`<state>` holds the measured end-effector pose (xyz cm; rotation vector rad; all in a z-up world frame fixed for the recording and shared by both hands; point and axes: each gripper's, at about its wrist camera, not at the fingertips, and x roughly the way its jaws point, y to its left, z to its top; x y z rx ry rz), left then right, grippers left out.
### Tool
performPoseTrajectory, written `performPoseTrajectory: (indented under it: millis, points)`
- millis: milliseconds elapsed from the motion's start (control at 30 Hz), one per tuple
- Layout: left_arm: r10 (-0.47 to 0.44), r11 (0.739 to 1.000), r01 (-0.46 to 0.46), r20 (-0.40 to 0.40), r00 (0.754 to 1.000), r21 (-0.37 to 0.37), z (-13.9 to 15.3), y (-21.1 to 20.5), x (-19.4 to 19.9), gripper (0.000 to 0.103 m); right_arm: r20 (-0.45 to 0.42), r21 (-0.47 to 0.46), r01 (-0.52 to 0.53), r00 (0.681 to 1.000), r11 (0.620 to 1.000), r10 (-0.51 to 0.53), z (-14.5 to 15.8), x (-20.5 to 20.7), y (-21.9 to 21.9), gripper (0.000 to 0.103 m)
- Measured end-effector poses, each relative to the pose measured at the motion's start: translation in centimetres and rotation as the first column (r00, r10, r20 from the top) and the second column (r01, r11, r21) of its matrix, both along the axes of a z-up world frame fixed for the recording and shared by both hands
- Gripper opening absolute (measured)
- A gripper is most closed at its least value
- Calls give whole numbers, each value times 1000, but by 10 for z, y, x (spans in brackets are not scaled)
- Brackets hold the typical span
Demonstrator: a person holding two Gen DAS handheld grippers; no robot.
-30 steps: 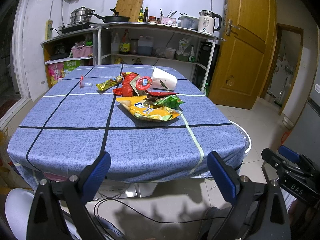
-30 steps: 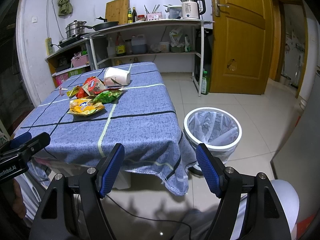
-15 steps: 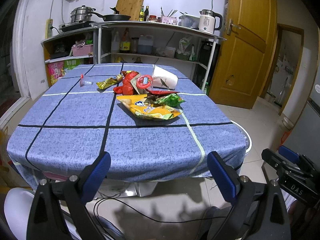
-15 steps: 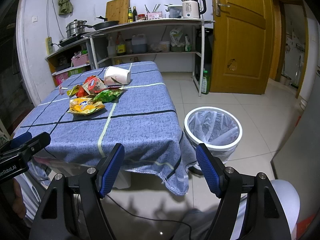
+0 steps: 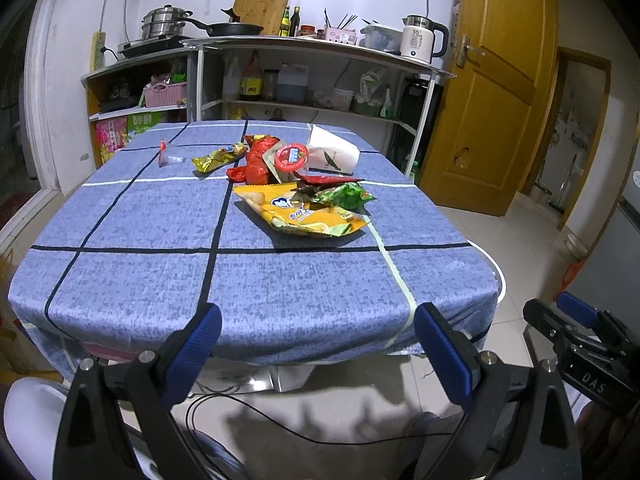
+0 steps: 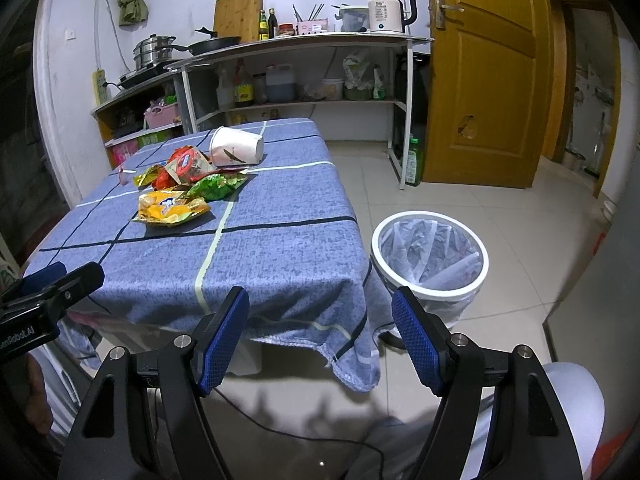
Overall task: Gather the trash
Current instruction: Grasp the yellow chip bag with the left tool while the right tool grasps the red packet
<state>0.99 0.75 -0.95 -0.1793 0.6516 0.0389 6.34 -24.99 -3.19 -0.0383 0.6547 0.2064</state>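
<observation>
Snack wrappers lie heaped mid-table on the blue checked cloth (image 5: 160, 272): a yellow chip bag (image 5: 306, 216), a green packet (image 5: 346, 196), red wrappers (image 5: 258, 160), a gold wrapper (image 5: 218, 158) and a tipped white paper cup (image 5: 334, 152). A small clear packet (image 5: 168, 158) lies apart at the left. My left gripper (image 5: 316, 344) hangs open below the table's near edge, holding nothing. The right gripper (image 6: 320, 328) is also open and empty, off the table's corner. A white bin (image 6: 430, 252) with a clear liner stands on the floor to the right of the table.
A shelf unit (image 5: 312, 46) with pots, bottles and a kettle (image 5: 420, 42) lines the back wall. A wooden door (image 6: 482, 72) stands at the right. A black cable (image 5: 280, 428) trails over the tiled floor under the grippers. White stools sit near both grippers.
Both grippers stay open. The left wrist view has shifted slightly, with the table a little lower in frame; the right wrist view is nearly unchanged.
</observation>
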Motion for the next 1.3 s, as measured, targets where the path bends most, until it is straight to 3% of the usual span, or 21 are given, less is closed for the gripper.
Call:
performPoseTrajectory:
  millis: [233,400,800,1067,1167,1300]
  points:
    - [-11,999,11,-2,1000,-50,-2,15,21,98,-10,-10,-44,999,999,44,-2,18,11,74]
    - [-4,1000,4,-19,1000,-16,-1,26,48,98,-5,-8,-87,996,996,87,0,42,21,74]
    - [14,991,-29,-110,994,-130,-12,72,126,98,33,-63,-196,980,979,198,10,93,57,74]
    - [-9,972,-32,-175,985,-234,-27,84,158,88,39,-74,-211,976,975,214,9,111,68,74]
    - [-16,976,-23,-175,984,-215,-28,80,165,85,32,-77,-216,975,973,219,6,116,70,74]
    - [-23,986,-8,-182,983,-166,-27,73,174,71,30,-79,-223,974,972,226,6,123,72,74]
